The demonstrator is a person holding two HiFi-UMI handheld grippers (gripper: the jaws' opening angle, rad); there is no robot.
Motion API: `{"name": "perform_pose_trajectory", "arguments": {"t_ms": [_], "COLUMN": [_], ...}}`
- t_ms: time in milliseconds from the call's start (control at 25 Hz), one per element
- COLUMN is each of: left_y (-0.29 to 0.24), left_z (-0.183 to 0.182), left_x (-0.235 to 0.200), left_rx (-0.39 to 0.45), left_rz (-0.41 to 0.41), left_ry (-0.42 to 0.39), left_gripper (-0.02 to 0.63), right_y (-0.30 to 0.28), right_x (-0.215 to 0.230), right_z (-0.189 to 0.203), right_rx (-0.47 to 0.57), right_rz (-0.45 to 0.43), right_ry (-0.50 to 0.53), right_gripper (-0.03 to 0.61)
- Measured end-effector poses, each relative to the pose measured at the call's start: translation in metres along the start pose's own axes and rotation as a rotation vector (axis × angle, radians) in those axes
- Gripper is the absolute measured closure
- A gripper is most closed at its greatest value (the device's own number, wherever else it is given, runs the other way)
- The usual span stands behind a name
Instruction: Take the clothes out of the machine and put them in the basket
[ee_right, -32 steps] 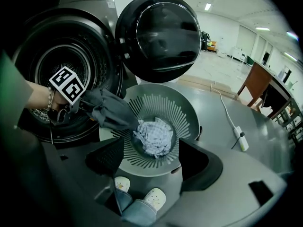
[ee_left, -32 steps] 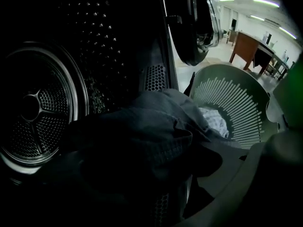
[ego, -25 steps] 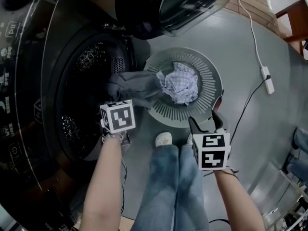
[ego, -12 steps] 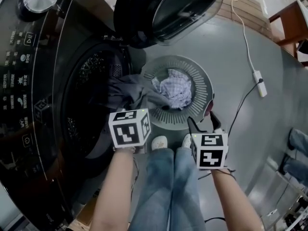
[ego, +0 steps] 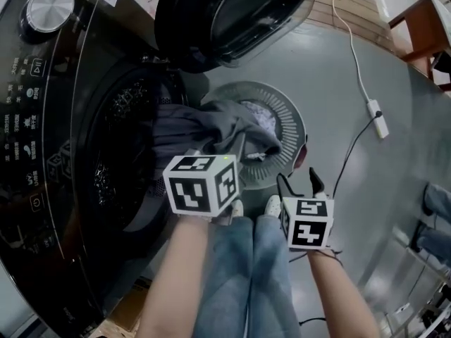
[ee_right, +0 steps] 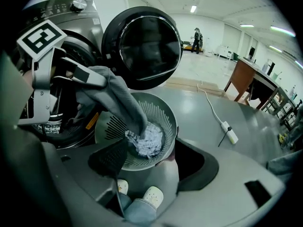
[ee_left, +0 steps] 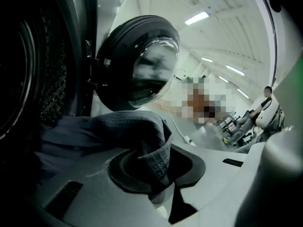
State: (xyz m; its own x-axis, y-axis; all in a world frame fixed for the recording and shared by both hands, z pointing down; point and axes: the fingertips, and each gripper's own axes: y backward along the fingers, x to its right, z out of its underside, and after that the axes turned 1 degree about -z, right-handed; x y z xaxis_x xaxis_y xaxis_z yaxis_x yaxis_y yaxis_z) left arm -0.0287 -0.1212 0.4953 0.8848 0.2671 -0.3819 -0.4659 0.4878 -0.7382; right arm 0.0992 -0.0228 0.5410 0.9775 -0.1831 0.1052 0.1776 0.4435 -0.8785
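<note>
A long grey garment [ego: 204, 125] stretches from the washing machine's dark drum [ego: 116, 129] over the round grey slotted basket [ego: 292, 122] on the floor. My left gripper [ego: 243, 146] is shut on a fold of it [ee_left: 128, 131], held above the basket's near rim. In the right gripper view the garment [ee_right: 118, 96] hangs down into the basket [ee_right: 163, 110], onto a pale checked cloth [ee_right: 150, 138]. My right gripper [ego: 297, 182] stands open just short of the basket's near right rim, holding nothing.
The machine's round door [ego: 225, 13] hangs open above the basket. A white power strip [ego: 373, 117] with its cable lies on the grey floor to the right. The person's jeans legs [ego: 243, 266] and white shoes [ego: 273, 204] stand just before the basket. A wooden desk [ee_right: 246, 79] stands far right.
My left gripper has risen and moved right, from the drum's mouth to the basket, drawing the grey garment over the checked cloth. The right gripper has barely shifted.
</note>
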Motion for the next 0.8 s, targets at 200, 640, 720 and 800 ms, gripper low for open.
{"name": "perform_pose_trajectory", "arguments": {"t_ms": [200,640,720,800], "left_y": [-0.005,-0.011,-0.010,-0.007], "left_z": [-0.004,0.024,0.028,0.032], "left_x": [0.045,0.011,0.000,-0.013], "left_rx": [0.008,-0.030,-0.041,-0.054], "left_rz": [0.126,-0.036,-0.068,-0.108], "left_ry": [-0.072,-0.054,-0.052,-0.067], "left_gripper": [0.538,0.330,0.330,0.330], "right_y": [0.001,-0.003,-0.005,-0.006], "right_x": [0.012,0.031,0.030,0.027], "right_z": [-0.005,-0.010,-0.010,-0.009], "right_rx": [0.027,0.037,0.036,0.033], "right_rz": [0.006,0.025,0.026,0.023], "right_ry": [-0.018,-0.038,-0.040,-0.040], "right_gripper": [0.265,0.265,0.265,0.265]}}
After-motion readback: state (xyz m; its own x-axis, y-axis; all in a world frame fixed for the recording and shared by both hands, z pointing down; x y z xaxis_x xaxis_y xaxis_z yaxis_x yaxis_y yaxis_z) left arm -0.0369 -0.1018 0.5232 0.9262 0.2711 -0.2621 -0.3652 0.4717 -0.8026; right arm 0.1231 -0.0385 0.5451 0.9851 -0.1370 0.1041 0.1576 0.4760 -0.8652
